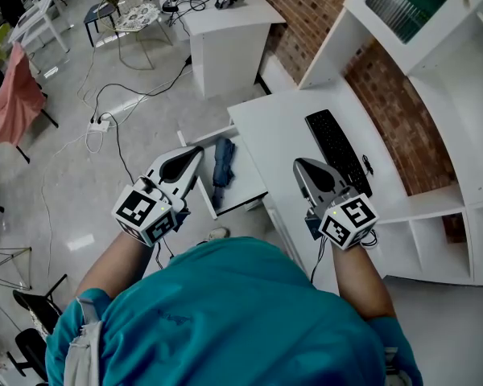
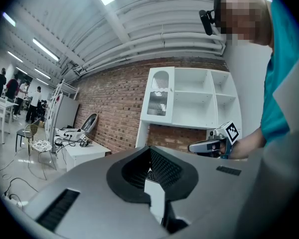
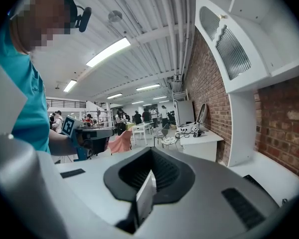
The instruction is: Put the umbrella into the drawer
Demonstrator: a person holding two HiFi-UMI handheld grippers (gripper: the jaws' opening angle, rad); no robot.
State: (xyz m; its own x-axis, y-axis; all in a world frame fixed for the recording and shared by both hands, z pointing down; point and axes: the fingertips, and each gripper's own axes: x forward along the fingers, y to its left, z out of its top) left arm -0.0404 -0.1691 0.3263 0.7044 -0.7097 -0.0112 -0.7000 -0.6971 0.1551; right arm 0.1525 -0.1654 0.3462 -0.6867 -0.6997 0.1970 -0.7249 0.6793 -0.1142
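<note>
- While the person stands over the desk (image 1: 278, 127), the left gripper (image 1: 195, 153) hangs level, its jaws pressed together with nothing between them.
- The right gripper (image 1: 300, 167) tips a little downward over the desk edge. Its jaws are closed too, and it is just as empty.
- Between the two gripper tips the drawer (image 1: 245, 177) stands pulled out. The folded blue umbrella (image 1: 223, 161) lies inside it, just right of the left gripper's tip, and neither gripper touches it.
- To my eye the putting-in is done, and what may remain is pushing the drawer home.
- First risk: from above I cannot tell whether the umbrella sits below the drawer's rim. If it rides proud, it could catch under the desk top as the drawer slides and jam or get crushed.
- Second risk: a narrow, closed tip makes a poor pusher. Pressed off-centre on the drawer front beside the left gripper, it could slip off or skew the drawer on its runners.
- Third risk: the keyboard (image 1: 336, 149) lies near the right gripper, ahead of its tip and to its right. A careless swing that way would shove it across the desk.
</note>
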